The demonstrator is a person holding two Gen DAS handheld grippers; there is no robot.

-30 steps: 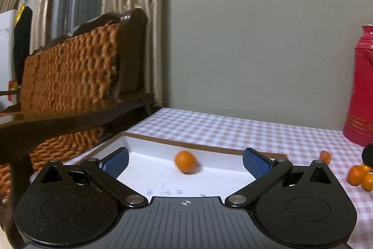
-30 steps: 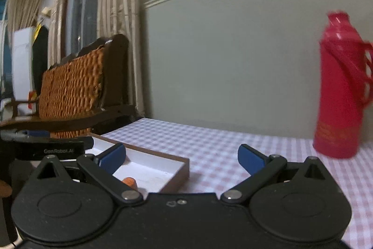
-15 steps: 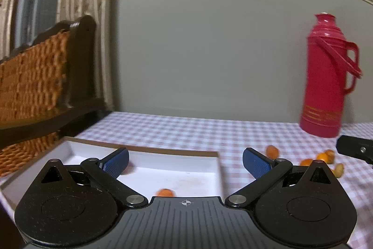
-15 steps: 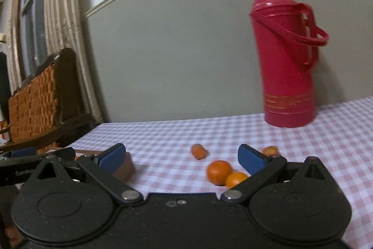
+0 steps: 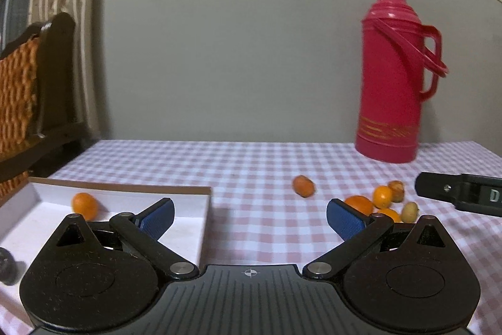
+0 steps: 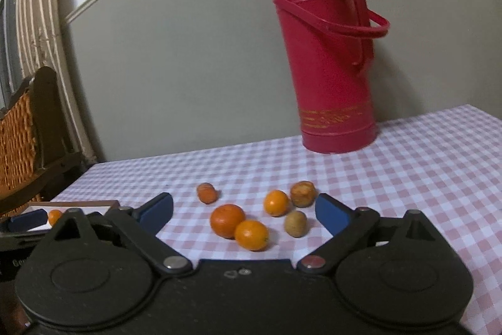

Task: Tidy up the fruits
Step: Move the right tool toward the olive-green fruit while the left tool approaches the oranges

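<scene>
Checked desk [image 6: 423, 178] with loose fruits [image 6: 248, 222] and a red flask [image 6: 329, 68].
Right hand-held gripper [image 6: 244, 211] closing, wide around the fruits, touching none; left hand-held gripper [image 5: 250, 217] spread, empty.

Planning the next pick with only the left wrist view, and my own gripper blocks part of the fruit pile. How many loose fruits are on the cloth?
Observer: Six in the right wrist view: five clustered, plus one small reddish fruit apart to their left.
Operator: What's the half-hidden one nearest me?
Observer: A whole orange, directly in front of the bigger orange and seemingly touching it.
Operator: Is the right gripper holding anything?
Observer: No. The right gripper is wide with its jaws closing, and its pads touch no fruit.
</scene>
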